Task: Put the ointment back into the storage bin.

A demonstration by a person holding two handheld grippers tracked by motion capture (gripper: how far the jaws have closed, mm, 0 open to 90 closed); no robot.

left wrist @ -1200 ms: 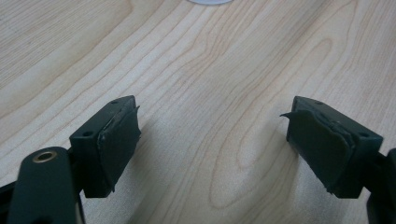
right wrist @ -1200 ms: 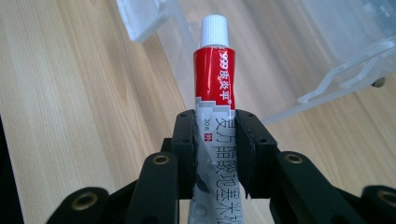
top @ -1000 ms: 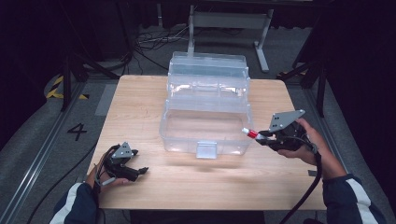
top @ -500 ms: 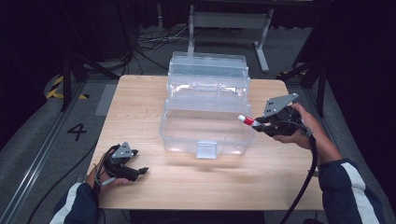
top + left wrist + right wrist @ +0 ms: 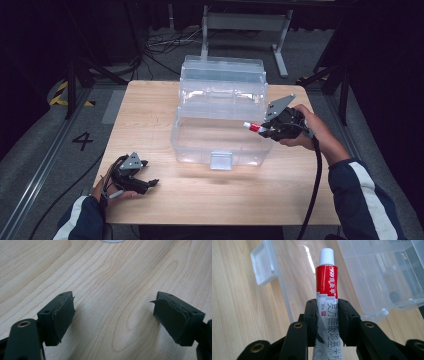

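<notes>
A clear plastic tiered storage box [image 5: 220,117] stands open in the middle of the wooden table [image 5: 150,105]. My right gripper [image 5: 266,130] is shut on a red and white tube with a white cap [image 5: 327,285], held at the box's right front corner with its cap [image 5: 247,125] pointing over the lowest tray [image 5: 287,272]. My left gripper [image 5: 145,184] rests low at the table's front left, jaws wide open with nothing between them, just bare wood [image 5: 112,307].
The box has a front latch tab [image 5: 221,161] and stepped upper trays [image 5: 387,270] toward the back. Beyond the table's far edge stand a metal frame [image 5: 245,22] and floor cables [image 5: 155,45]. A cable [image 5: 316,175] trails from the right gripper.
My right gripper has carried the tube left and slightly up, from beside the box's right side to over its front right corner. The left gripper has stayed put.
</notes>
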